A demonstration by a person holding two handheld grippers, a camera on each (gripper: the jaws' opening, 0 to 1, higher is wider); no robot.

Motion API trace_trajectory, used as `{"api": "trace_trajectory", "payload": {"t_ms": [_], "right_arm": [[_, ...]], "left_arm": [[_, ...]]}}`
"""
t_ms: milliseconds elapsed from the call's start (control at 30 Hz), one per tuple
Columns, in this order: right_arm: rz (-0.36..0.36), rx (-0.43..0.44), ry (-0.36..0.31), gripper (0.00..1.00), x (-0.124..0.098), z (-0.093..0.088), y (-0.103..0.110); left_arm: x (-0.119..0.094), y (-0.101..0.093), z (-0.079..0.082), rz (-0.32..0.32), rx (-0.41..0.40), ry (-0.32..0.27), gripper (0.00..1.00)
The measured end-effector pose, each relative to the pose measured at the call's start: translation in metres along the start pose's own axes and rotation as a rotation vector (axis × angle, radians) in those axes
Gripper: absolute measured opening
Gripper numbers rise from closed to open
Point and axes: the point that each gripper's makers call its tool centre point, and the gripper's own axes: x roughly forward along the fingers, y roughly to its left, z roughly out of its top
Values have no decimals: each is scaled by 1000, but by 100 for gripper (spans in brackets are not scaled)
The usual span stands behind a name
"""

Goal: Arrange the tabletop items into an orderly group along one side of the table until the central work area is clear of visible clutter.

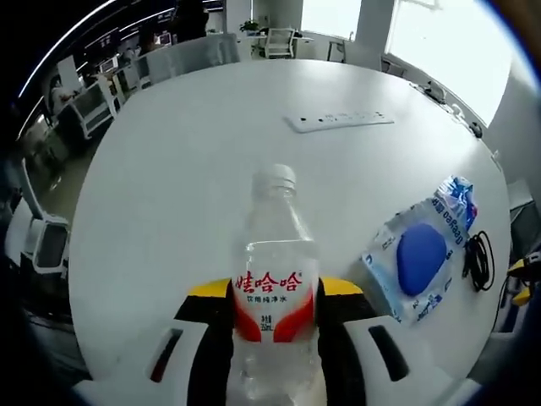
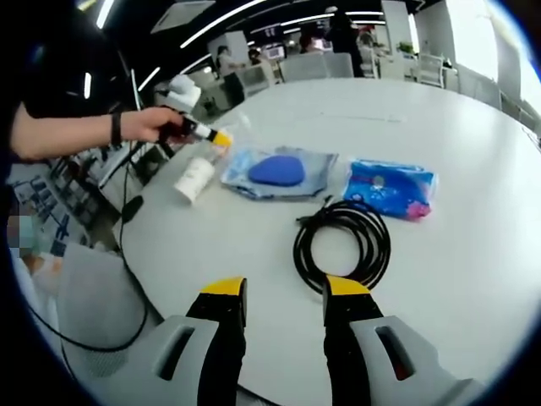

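A clear water bottle [image 1: 275, 296] with a red and white label and a white cap stands between the yellow-tipped jaws of my left gripper [image 1: 275, 292], which is shut on it. In the right gripper view the same bottle [image 2: 194, 178] hangs under the left gripper [image 2: 205, 133], held by a person's hand at the table's left edge. My right gripper [image 2: 285, 298] is open with nothing between its jaws, just short of a coiled black cable [image 2: 342, 245]. Beyond the cable lie a blue mouse in a clear bag [image 2: 277, 172] and a blue tissue pack [image 2: 390, 188].
The round white table [image 1: 186, 169] carries a white power strip [image 1: 338, 120] at its far side. To the right of the bottle lie the bagged mouse [image 1: 418, 258], the tissue pack [image 1: 456, 199] and the cable [image 1: 480, 258]. Office chairs [image 1: 93, 106] ring the table.
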Motion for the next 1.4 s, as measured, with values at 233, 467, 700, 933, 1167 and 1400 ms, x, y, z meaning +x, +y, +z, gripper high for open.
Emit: {"api": "trace_trajectory", "payload": {"t_ms": [233, 467, 700, 933, 1167, 1400], "right_arm": [[5, -4, -3, 34, 1, 0, 2], [7, -9, -2, 34, -1, -3, 4], [6, -16, -4, 34, -2, -2, 6], [13, -21, -5, 34, 0, 1, 10], [24, -33, -2, 34, 3, 3, 15], [26, -40, -6, 34, 3, 7, 16]], "left_arm": [[-11, 8, 4, 27, -11, -40, 37], [-20, 14, 1, 43, -32, -59, 37], [-31, 20, -4, 65, -39, -71, 37], [-41, 37, -8, 87, -58, -89, 37], [-51, 51, -12, 110, -82, -112, 37], [-64, 55, -18, 130, -88, -135, 37]]}}
